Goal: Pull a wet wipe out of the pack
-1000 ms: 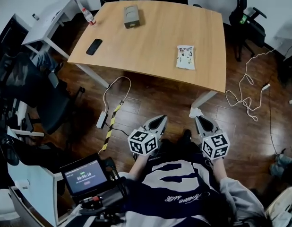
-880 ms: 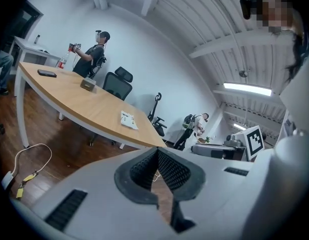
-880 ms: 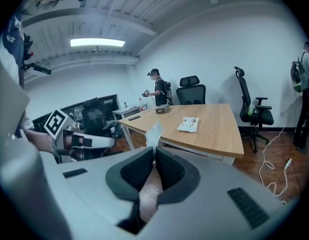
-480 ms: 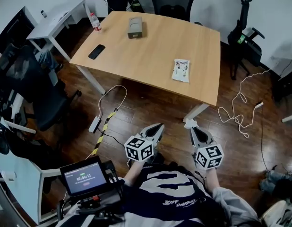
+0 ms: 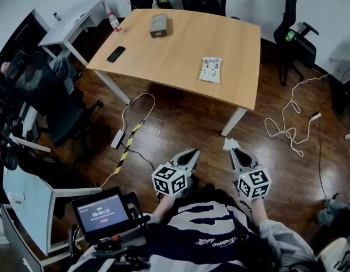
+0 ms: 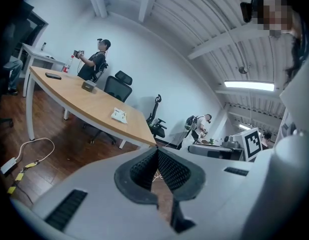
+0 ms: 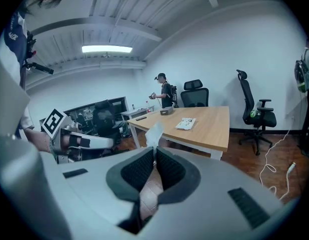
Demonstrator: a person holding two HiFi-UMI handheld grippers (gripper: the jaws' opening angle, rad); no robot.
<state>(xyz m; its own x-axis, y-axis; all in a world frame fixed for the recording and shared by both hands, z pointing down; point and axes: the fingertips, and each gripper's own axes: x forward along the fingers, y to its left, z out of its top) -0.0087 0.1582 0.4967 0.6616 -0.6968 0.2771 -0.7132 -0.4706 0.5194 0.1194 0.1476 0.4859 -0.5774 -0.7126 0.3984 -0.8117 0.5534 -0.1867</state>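
Now the head view has swung a little across the last second, so the desk [image 5: 175, 55] sits slightly differently in frame. Both grippers have drifted with the person, who stands back from it on the dark floor. What has not changed is the grip. The wet wipe [image 5: 230, 144] is between the fingers of the right gripper [image 5: 233, 151] in every frame. Those fingers are closing a touch tighter on it at this moment, with the white sheet sticking out past their tips. The left gripper [image 5: 193, 152] has its fingers together on nothing.

The pack [image 5: 210, 69] lies flat on the desk, towards its right side, well apart from the wipe and in the same spot on the top as before. With the sheet clear of the pack and no strand joining them, the pull itself looks finished. What remains is probably only carrying or setting down the wipe.

The wipe is thin, white and limp, crumpled into a small tuft that would flop if released. The pack is a soft, flat, rectangular pouch, pale with small printed graphics. The desk has a smooth, light wood top with rounded corners on white legs. The grippers are grey plastic shells, and their black pads [image 7: 137, 170] have a fine ribbed texture, good for pinching a slick sheet. The floor is glossy dark planking.
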